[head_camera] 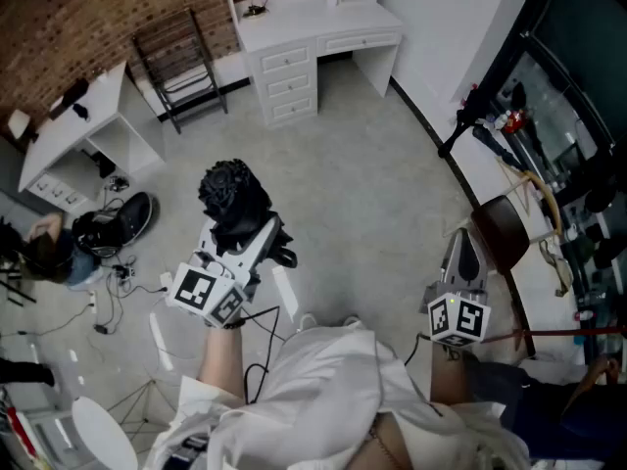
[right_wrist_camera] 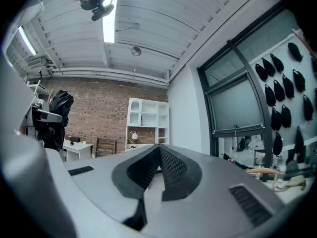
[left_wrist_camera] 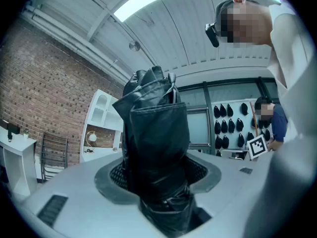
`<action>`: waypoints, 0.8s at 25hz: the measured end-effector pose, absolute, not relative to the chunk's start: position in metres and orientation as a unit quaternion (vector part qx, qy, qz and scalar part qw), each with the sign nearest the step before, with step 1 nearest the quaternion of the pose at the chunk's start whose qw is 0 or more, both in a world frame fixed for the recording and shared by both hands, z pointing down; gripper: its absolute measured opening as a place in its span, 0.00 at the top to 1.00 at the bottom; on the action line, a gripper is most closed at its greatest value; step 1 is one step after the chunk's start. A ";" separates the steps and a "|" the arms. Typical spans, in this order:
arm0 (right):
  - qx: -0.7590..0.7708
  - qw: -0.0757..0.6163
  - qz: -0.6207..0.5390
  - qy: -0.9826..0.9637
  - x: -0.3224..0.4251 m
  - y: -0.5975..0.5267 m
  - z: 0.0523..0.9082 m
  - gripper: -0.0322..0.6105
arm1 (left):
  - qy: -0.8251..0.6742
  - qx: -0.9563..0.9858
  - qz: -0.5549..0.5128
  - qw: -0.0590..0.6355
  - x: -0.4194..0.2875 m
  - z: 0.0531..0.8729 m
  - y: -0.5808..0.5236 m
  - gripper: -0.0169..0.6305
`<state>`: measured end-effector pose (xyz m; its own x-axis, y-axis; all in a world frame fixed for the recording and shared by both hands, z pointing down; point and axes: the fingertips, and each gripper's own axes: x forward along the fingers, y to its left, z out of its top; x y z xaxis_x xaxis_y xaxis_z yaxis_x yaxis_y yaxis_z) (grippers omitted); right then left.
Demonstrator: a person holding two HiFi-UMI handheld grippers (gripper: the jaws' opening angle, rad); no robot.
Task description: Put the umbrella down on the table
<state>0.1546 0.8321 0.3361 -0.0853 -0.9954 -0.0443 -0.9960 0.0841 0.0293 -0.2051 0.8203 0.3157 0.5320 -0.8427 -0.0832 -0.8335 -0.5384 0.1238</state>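
Note:
A folded black umbrella (head_camera: pixel 233 196) stands upright in my left gripper (head_camera: pixel 247 239), out over the grey floor. In the left gripper view the umbrella (left_wrist_camera: pixel 157 148) fills the gap between the jaws, which press on its lower part. My right gripper (head_camera: pixel 463 255) is at the right of the head view, near a brown seat (head_camera: pixel 500 228). Its jaws meet at the tips in the right gripper view (right_wrist_camera: pixel 158 155), with nothing between them. That view also catches the umbrella (right_wrist_camera: pixel 58 110) far off to the left.
A white desk with drawers (head_camera: pixel 313 23) stands at the far wall, and a folding chair (head_camera: pixel 181 62) is beside it. Another white table (head_camera: pixel 73 125) is on the left. A cluttered bench (head_camera: pixel 554 194) runs along the right. Cables and shoes (head_camera: pixel 122 228) lie on the floor.

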 end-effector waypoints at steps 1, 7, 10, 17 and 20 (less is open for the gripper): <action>-0.676 0.006 0.027 0.737 0.154 0.832 0.337 0.92 | -0.480 0.874 -0.066 0.034 -0.205 0.316 0.820 0.56; -0.674 0.008 0.028 0.739 0.151 0.828 0.335 0.92 | -0.479 0.875 -0.065 0.028 -0.206 0.313 0.818 0.56; -0.672 0.006 0.031 0.740 0.144 0.826 0.332 0.92 | -0.477 0.876 -0.067 0.028 -0.211 0.311 0.818 0.56; -0.672 0.002 0.030 0.740 0.131 0.824 0.336 0.92 | -0.464 0.882 -0.072 0.030 -0.214 0.313 0.816 0.56; -0.673 -0.003 0.034 0.738 0.121 0.824 0.336 0.92 | -0.456 0.886 -0.075 0.033 -0.216 0.315 0.816 0.56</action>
